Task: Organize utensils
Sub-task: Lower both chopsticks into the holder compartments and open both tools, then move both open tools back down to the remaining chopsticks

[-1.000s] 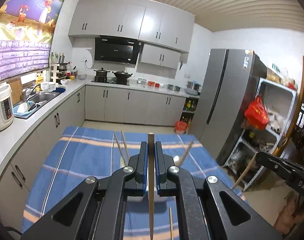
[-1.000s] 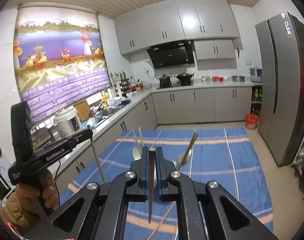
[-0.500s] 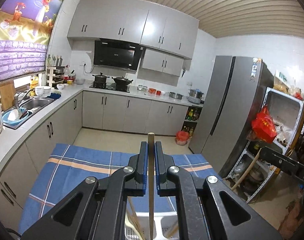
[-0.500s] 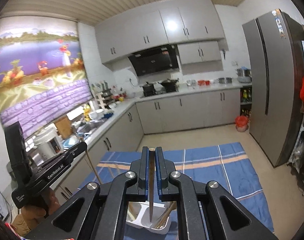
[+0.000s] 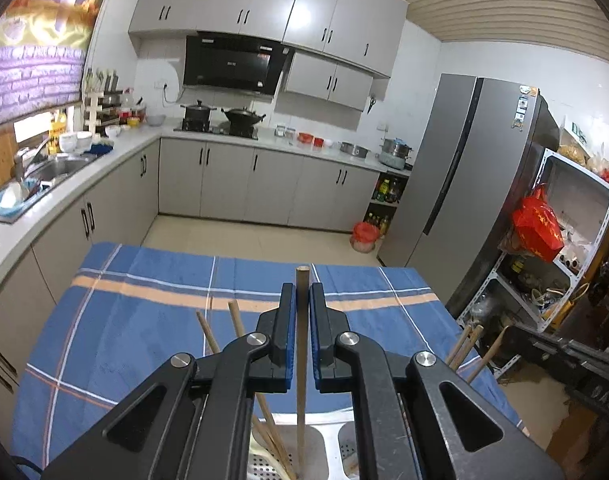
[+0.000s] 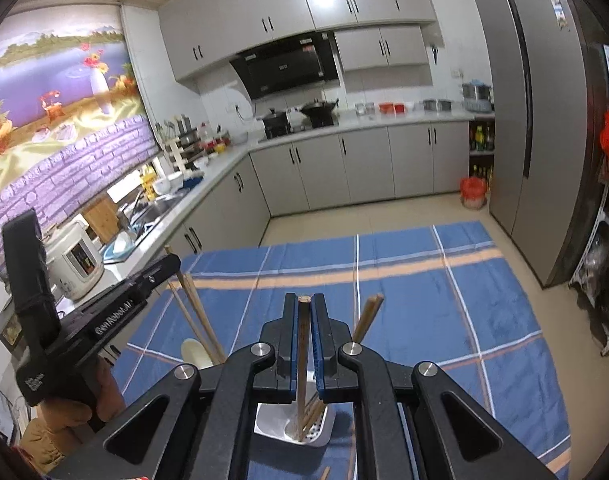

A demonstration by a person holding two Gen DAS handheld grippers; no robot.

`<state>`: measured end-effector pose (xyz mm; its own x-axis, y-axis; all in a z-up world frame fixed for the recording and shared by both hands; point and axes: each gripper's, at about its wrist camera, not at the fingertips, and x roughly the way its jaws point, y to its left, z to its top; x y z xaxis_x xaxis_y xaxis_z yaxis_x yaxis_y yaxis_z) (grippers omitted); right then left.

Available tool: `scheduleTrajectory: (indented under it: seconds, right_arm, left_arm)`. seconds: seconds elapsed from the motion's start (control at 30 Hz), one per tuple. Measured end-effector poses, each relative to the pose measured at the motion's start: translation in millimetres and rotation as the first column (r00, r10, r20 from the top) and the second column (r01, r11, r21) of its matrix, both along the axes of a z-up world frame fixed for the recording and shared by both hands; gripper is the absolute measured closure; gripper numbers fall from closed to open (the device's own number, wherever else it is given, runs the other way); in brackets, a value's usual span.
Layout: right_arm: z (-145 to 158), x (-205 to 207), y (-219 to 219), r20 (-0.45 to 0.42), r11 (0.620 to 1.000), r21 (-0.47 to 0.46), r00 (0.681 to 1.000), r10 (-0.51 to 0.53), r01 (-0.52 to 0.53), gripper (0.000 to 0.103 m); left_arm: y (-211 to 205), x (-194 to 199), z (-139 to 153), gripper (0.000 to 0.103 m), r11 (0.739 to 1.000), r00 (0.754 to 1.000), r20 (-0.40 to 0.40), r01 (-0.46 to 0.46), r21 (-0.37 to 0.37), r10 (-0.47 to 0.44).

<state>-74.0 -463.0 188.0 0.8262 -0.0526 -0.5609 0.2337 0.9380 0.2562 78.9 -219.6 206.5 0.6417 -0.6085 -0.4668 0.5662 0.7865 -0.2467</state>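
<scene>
My left gripper [image 5: 301, 294] is shut on a wooden chopstick [image 5: 301, 360] held upright, its lower end inside a white utensil holder [image 5: 320, 448] below. Two more chopsticks [image 5: 224, 332] lean in the holder's left compartment. My right gripper [image 6: 303, 306] is shut on another wooden chopstick [image 6: 303, 356], whose lower end reaches into the white utensil holder [image 6: 292, 428]. Other chopsticks [image 6: 368, 316] lean in that holder. The left gripper body [image 6: 104, 312] shows at the left of the right wrist view.
The holder stands on a table with a blue plaid cloth [image 5: 136, 320]. A loose chopstick [image 6: 324, 472] lies on the cloth near the holder. Kitchen counters [image 5: 64, 184] run along the left, a grey fridge [image 5: 464, 184] and a shelf rack [image 5: 564, 240] stand at the right.
Both grippers have tilted down again, each lowering its chopstick. The holder sits lower and closer in both views, with the chopstick ends now inside it.
</scene>
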Motion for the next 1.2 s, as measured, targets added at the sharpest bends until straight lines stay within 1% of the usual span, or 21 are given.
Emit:
scheduleTrajectory:
  seconds: [0.1, 0.13, 0.2, 0.27, 0.3, 0.33, 0.37, 0.43, 0.5, 0.57, 0.67, 0.7, 0.73, 0.77, 0.83, 0.9, 0.97, 1.07, 1.17, 1.2]
  right_arm:
    - [-7.9, 1.4, -3.1, -0.018, 1.000, 0.017, 1.000, -0.004, 0.004, 0.096]
    - [-8.7, 2.4, -3.4, -0.018, 1.000, 0.018, 1.000, -0.006, 0.007, 0.096]
    - [-9.0, 2.2, -5.8, -0.021, 1.000, 0.018, 1.000, -0.019, 0.019, 0.095]
    - [-7.4, -0.1, -9.7, -0.016, 0.999, 0.025, 0.999, -0.030, 0.030, 0.090]
    - [-6.2, -1.6, -10.1, -0.011, 0.999, 0.027, 0.999, -0.034, 0.035, 0.084]
    - [-3.9, -0.9, -9.2, -0.006, 0.999, 0.029, 0.999, -0.037, 0.037, 0.079]
    - [-2.0, -2.9, -9.7, 0.001, 0.999, 0.030, 0.999, -0.040, 0.040, 0.078]
    - [1.8, -9.1, -9.9, 0.013, 0.999, 0.029, 0.999, -0.043, 0.042, 0.077]
    - [5.4, -16.7, -11.0, 0.025, 0.999, 0.029, 0.999, -0.047, 0.046, 0.073]
    - [9.1, -26.9, -11.0, 0.041, 0.998, 0.034, 0.998, -0.051, 0.050, 0.065]
    - [11.6, -44.6, -9.6, 0.053, 0.998, 0.033, 0.997, -0.051, 0.050, 0.060]
    - [10.9, -53.0, -8.7, 0.052, 0.998, 0.029, 0.997, -0.050, 0.048, 0.057]
    - [9.2, -59.3, -7.6, 0.050, 0.999, 0.023, 0.998, -0.048, 0.047, 0.054]
    - [6.2, -68.5, -6.2, 0.044, 0.999, 0.013, 0.998, -0.047, 0.046, 0.052]
    - [-3.3, -85.5, -4.9, 0.022, 0.999, -0.001, 0.999, -0.043, 0.043, 0.049]
    - [-22.2, -105.8, -5.4, -0.025, 0.999, -0.009, 0.999, -0.036, 0.036, 0.048]
    - [-49.4, -125.0, -6.9, -0.087, 0.999, -0.009, 0.996, -0.034, 0.033, 0.048]
    - [-94.3, -149.3, -9.9, -0.197, 1.000, 0.019, 0.980, -0.019, 0.023, 0.048]
    - [-142.1, -172.7, -5.5, -0.293, 0.996, 0.088, 0.956, 0.028, -0.003, 0.048]
    - [-150.9, -177.8, -3.3, -0.308, 0.995, 0.102, 0.950, 0.041, -0.010, 0.048]
  left_arm:
    - [4.3, 0.6, -1.2, 0.097, 1.000, 1.000, -0.007, 0.005, -0.010, -0.005]
    - [5.7, -0.2, -0.2, 0.095, 1.000, 1.000, -0.007, 0.007, -0.011, -0.007]
    - [9.9, -3.1, 3.4, 0.086, 1.000, 1.000, 0.001, 0.009, -0.018, -0.009]
    - [13.1, -8.0, 8.9, 0.068, 1.000, 1.000, 0.018, 0.006, -0.025, -0.005]
    - [15.6, -13.5, 12.9, 0.065, 0.999, 0.999, 0.035, 0.000, -0.032, 0.001]
    - [18.3, -17.6, 16.0, 0.059, 0.999, 0.999, 0.048, -0.005, -0.038, 0.007]
    - [19.8, -22.8, 19.0, 0.057, 0.999, 0.998, 0.059, -0.008, -0.042, 0.011]
    - [24.5, -32.4, 24.5, 0.056, 0.999, 0.997, 0.076, -0.011, -0.044, 0.014]
    - [29.7, -42.3, 29.4, 0.055, 0.999, 0.996, 0.085, -0.012, -0.040, 0.016]
    - [34.2, -50.9, 32.7, 0.052, 0.999, 0.996, 0.086, -0.017, -0.037, 0.020]
    - [45.8, -68.3, 35.6, 0.051, 0.999, 0.995, 0.089, -0.030, -0.028, 0.033]
    - [50.9, -76.8, 36.1, 0.051, 0.999, 0.995, 0.090, -0.041, -0.019, 0.043]
    - [54.1, -82.0, 36.8, 0.049, 0.999, 0.995, 0.088, -0.048, -0.015, 0.049]
    - [58.0, -88.1, 37.0, 0.047, 0.998, 0.995, 0.084, -0.054, -0.012, 0.055]
    - [66.3, -103.6, 35.3, 0.045, 0.998, 0.995, 0.069, -0.067, -0.002, 0.067]
    - [71.8, -115.8, 31.6, 0.043, 0.997, 0.996, 0.055, -0.077, 0.009, 0.076]
    - [74.8, -130.5, 22.9, 0.042, 0.996, 0.996, 0.036, -0.087, 0.033, 0.086]
    - [71.9, -151.4, -2.8, 0.042, 0.993, 0.997, -0.027, -0.073, 0.094, 0.076]
    - [56.4, -169.2, -41.3, 0.042, 0.985, 0.992, -0.124, -0.010, 0.172, 0.032]
    - [50.9, -173.2, -52.2, 0.042, 0.981, 0.989, -0.146, 0.007, 0.193, 0.022]
